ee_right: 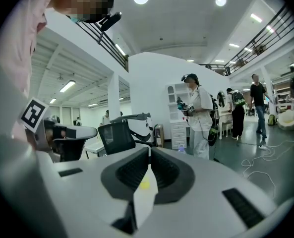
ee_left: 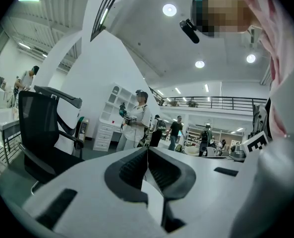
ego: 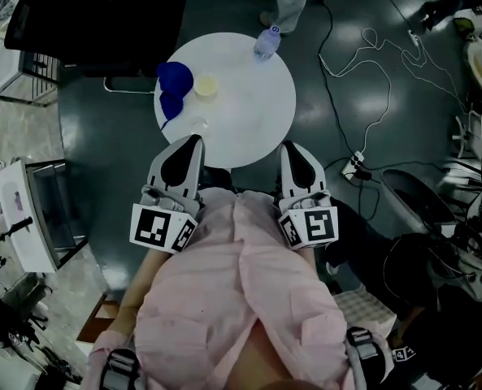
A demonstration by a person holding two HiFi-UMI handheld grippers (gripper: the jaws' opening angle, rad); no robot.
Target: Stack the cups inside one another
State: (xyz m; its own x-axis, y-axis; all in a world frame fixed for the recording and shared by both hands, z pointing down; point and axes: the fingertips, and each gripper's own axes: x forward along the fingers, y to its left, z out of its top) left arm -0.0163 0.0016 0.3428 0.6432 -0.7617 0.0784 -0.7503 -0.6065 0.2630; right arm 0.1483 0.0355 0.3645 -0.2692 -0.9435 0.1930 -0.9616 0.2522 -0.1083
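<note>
1. The left tongs (ee_left: 147,151) are together, tips meeting with nothing between them. They point level, out across the room.
2. The right tongs (ee_right: 149,151) are likewise pressed together and empty. Only a speck of yellow shows through the slit behind their tips.
3. In the head view both pairs are held close to the person's body, at the near edge of the round white worktop (ego: 257,104), and they touch no cup.
4. The cups sit on the worktop's left half. Two blue cups (ego: 175,77) are just beside each other, and a pale yellow cup (ego: 206,84) is just right of them. What looks like a clear cup (ego: 198,124) is nearer the person. Whether one blue cup sits inside the other I cannot tell.
5. A lavender bottle (ego: 267,43) stands at the far rim, apart from the cups.
6. As I judge it, the stacking is barely begun, if at all. The yellow and clear cups stand singly, so at least these have yet to be nested.
7. By my reckoning, one pair of tongs must next open and reach out to a cup.
</note>
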